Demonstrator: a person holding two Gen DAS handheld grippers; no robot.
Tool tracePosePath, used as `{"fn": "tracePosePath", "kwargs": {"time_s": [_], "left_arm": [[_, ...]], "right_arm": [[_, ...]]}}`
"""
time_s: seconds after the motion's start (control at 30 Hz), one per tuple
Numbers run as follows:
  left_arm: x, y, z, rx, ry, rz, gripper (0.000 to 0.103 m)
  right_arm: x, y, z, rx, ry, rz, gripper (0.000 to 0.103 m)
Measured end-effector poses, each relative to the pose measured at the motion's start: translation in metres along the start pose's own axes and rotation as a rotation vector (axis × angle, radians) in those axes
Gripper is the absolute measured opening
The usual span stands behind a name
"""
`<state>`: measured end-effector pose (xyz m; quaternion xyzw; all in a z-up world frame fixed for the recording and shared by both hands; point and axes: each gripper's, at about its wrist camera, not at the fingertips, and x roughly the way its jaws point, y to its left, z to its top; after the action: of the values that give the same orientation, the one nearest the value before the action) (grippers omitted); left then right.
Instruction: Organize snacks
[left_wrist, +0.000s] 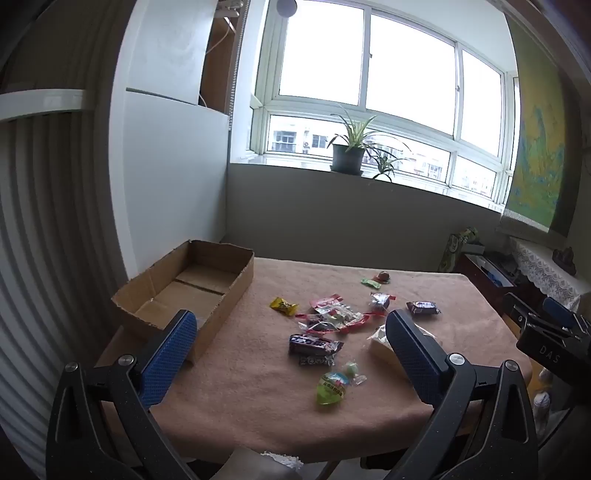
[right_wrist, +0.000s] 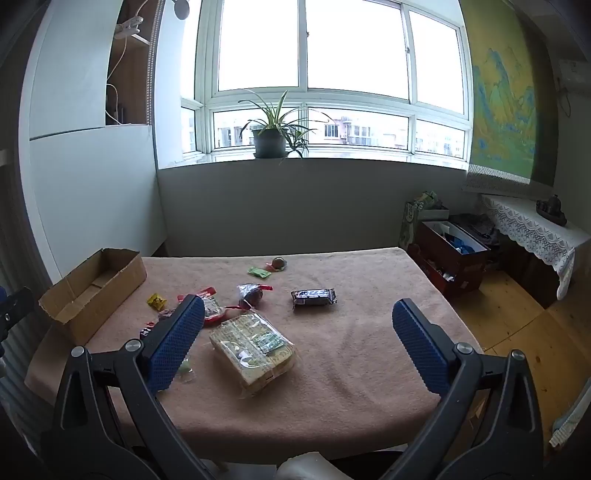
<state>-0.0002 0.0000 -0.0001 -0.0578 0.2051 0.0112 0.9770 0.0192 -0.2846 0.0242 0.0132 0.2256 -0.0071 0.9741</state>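
Note:
Several wrapped snacks lie scattered on a pink cloth-covered table (left_wrist: 258, 387). A purple bar (left_wrist: 314, 343), a green jelly cup (left_wrist: 331, 386), a yellow candy (left_wrist: 283, 305) and a dark packet (left_wrist: 423, 307) show in the left wrist view. An empty cardboard box (left_wrist: 184, 291) sits at the table's left. My left gripper (left_wrist: 291, 354) hovers open above the near edge, nothing between its fingers. In the right wrist view a clear pack of biscuits (right_wrist: 253, 350) lies ahead of my right gripper (right_wrist: 299, 343), which stands open and apart from it. The dark packet (right_wrist: 314, 297) lies farther back.
A window sill with a potted plant (right_wrist: 271, 138) runs behind the table. A dark wooden box (right_wrist: 448, 254) and a lace-covered side table (right_wrist: 535, 232) stand on the wooden floor to the right. A white wall panel (left_wrist: 173, 177) rises behind the cardboard box (right_wrist: 92, 288).

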Motion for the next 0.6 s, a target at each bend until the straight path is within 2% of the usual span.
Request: {"fn": "tracePosePath", "kwargs": {"time_s": [0.27, 0.6], "left_arm": [[0.011, 0.011, -0.002, -0.019, 0.046, -0.013, 0.102], [0.008, 0.002, -0.005, -0.001, 0.043, 0.005, 0.102]], "right_arm": [[0.002, 0.001, -0.001, 0.003, -0.003, -0.017, 0.103], [0.006, 0.006, -0.001, -0.012, 0.005, 0.003, 0.103]]}}
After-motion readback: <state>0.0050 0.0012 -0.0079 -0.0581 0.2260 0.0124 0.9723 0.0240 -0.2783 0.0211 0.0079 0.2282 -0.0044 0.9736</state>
